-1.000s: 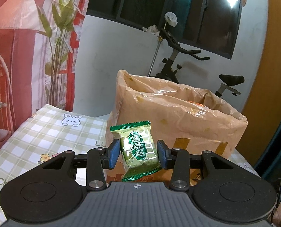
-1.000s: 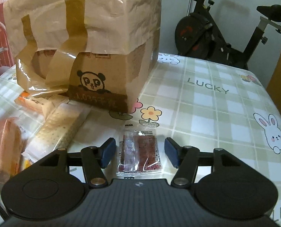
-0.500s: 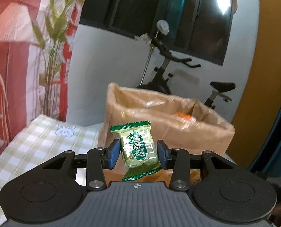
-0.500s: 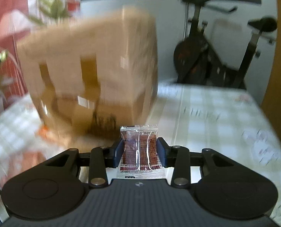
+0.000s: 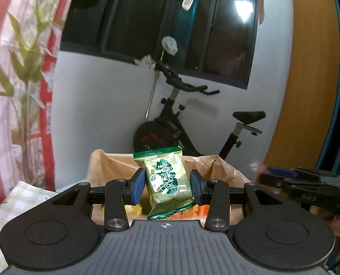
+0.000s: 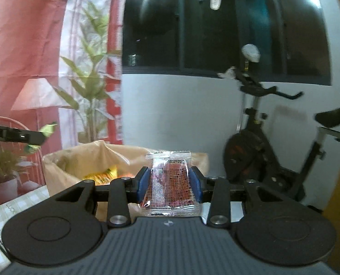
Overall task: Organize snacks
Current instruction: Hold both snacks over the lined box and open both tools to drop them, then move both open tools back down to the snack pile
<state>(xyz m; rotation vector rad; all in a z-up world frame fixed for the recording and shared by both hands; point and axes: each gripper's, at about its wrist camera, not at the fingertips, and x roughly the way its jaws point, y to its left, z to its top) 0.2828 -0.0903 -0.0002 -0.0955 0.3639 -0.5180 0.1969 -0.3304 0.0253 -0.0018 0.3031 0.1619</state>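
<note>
My left gripper is shut on a green and gold snack packet, held upright above the open top of the brown paper-lined box. My right gripper is shut on a clear packet with dark red contents, raised near the same box, whose opening shows yellow and orange snacks. The right gripper shows blurred at the right edge of the left wrist view. In the right wrist view the left gripper juts in from the left edge with its green packet.
An exercise bike stands against the white wall behind the box. A checked tablecloth covers the table. A red and white curtain with a plant print hangs on the left. Dark windows are above.
Both grippers have risen, so the box now sits low in each view. The right gripper closed on the red packet that lay on the table and lifted it. The left kept its green packet.
</note>
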